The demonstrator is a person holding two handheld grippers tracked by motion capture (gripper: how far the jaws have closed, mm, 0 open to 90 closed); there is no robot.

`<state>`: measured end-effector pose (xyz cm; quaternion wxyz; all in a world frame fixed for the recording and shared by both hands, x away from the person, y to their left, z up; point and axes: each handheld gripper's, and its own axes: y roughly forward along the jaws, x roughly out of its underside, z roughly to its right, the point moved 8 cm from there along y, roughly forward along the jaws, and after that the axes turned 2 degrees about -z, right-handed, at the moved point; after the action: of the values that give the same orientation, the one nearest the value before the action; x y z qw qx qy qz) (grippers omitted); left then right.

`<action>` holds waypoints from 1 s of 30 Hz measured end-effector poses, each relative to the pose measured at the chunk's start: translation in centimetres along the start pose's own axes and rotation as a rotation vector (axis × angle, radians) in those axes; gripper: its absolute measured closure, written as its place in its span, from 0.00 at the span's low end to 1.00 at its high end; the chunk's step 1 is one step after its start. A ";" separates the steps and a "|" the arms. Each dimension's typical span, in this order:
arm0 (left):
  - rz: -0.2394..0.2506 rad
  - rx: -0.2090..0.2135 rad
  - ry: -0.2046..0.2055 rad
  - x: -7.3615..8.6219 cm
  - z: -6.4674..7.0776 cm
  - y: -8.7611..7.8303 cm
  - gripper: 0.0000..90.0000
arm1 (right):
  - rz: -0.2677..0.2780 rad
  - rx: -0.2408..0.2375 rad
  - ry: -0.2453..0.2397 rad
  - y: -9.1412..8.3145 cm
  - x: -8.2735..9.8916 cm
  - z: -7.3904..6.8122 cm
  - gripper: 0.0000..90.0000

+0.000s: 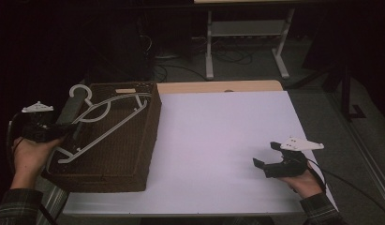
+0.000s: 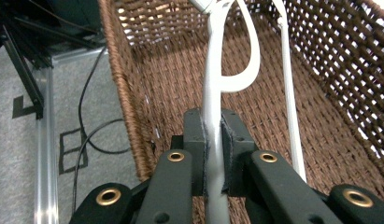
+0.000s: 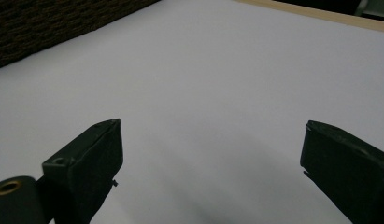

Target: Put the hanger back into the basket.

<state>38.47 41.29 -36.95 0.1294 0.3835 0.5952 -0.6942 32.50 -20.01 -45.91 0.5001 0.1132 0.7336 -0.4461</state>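
A white plastic hanger point(image 1: 106, 117) lies slanted across the brown wicker basket point(image 1: 134, 159) at the table's left, its hook point(image 1: 80, 92) over the far left corner. My left gripper point(image 1: 68, 131) is shut on the hanger's bar at the basket's left rim. In the left gripper view the hanger point(image 2: 213, 93) runs up from between the pressed pads point(image 2: 198, 140), above the basket's woven floor point(image 2: 180, 74). My right gripper point(image 1: 265, 157) rests open on the white table point(image 1: 218, 136) near the right edge. In the right gripper view its fingers point(image 3: 91, 158) stand wide apart with nothing between them.
The basket's dark wall point(image 3: 49, 23) shows at the top left of the right gripper view. Behind the table stand a white desk frame point(image 1: 246, 42) and floor cables point(image 1: 171, 70). A metal frame leg and cable point(image 2: 45, 140) lie left of the basket.
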 end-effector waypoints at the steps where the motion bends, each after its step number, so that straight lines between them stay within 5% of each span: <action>1: -0.006 -0.002 0.005 0.0 0.1 0.2 0.92 | 0.000 0.000 0.000 0.0 0.0 0.0 0.06; 12: -0.036 0.005 0.010 0.0 0.8 2.7 0.91 | -0.002 0.006 -0.005 -0.2 0.1 -0.1 0.06; 18: -0.023 0.051 -0.022 0.5 0.6 3.2 0.89 | 0.000 0.005 -0.005 -0.3 0.1 -0.3 0.06; 30: 0.042 0.065 -0.021 -0.5 2.0 2.3 0.54 | 0.001 0.002 -0.010 -0.4 0.0 -0.5 0.07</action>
<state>39.46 38.72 -38.27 0.1379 0.3925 0.5627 -0.7144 31.98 -19.87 -45.65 0.5038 0.1117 0.7307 -0.4470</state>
